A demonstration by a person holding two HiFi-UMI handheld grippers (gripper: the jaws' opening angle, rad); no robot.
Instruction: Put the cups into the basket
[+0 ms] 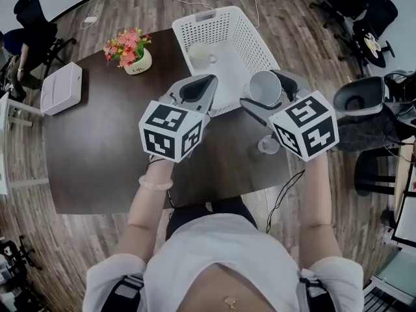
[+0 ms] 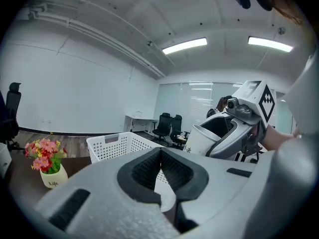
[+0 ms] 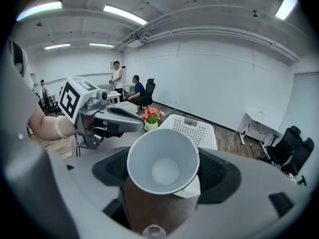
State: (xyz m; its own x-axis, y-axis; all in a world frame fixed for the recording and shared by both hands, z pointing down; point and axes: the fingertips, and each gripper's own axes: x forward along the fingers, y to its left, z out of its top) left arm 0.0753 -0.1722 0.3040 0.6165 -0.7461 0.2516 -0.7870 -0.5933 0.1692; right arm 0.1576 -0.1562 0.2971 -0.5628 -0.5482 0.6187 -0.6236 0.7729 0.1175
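My right gripper is shut on a white paper cup, held on its side with its mouth toward the camera, just in front of the near rim of the white basket. A second white cup lies inside the basket. A small clear cup stands on the dark table under my right gripper. My left gripper hovers beside the basket's near left corner, its jaws together with nothing between them. The basket shows beyond them.
A flower pot stands left of the basket, and a white box rests at the table's left edge. Office chairs crowd the right side. People stand in the room's background.
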